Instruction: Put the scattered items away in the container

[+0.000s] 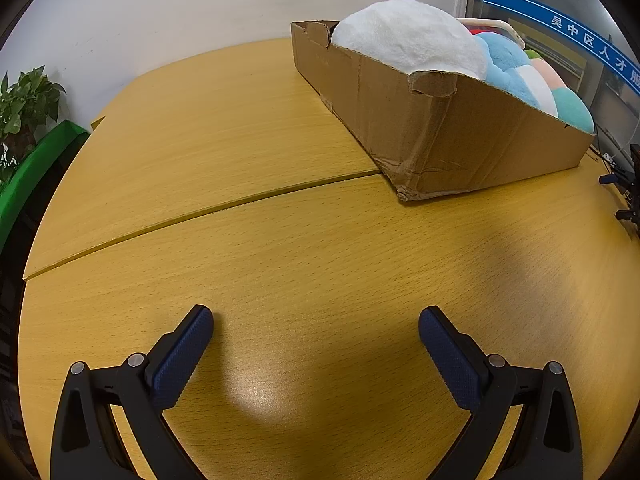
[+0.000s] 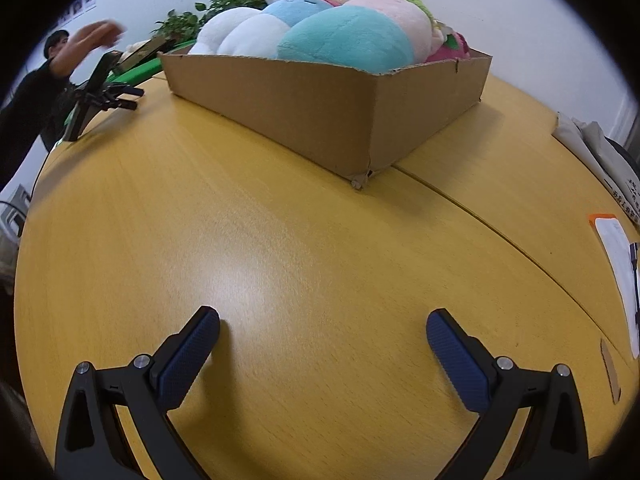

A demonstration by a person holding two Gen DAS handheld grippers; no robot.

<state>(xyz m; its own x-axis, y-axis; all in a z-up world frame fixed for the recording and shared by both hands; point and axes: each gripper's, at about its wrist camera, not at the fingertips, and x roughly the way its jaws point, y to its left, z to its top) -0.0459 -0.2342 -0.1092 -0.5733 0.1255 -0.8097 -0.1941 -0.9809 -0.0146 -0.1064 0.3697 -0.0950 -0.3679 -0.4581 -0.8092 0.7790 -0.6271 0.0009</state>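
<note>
Both the left gripper (image 1: 316, 320) and the right gripper (image 2: 323, 322) are held wide open and empty above the bare surface (image 1: 280, 240). Plush toys (image 2: 344, 36) are piled inside the cardboard box (image 2: 304, 108).

White wall (image 1: 160, 8) behind yellow wooden table (image 1: 280, 240).

cardboard box (image 1: 460, 136) | on table | heaped with plush toys (image 2: 344, 36)

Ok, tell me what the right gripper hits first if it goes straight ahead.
Bare table first, since the right gripper points slightly down; if it skims above, probably the near wall of the box of plush toys. Depth is unclear.
</note>
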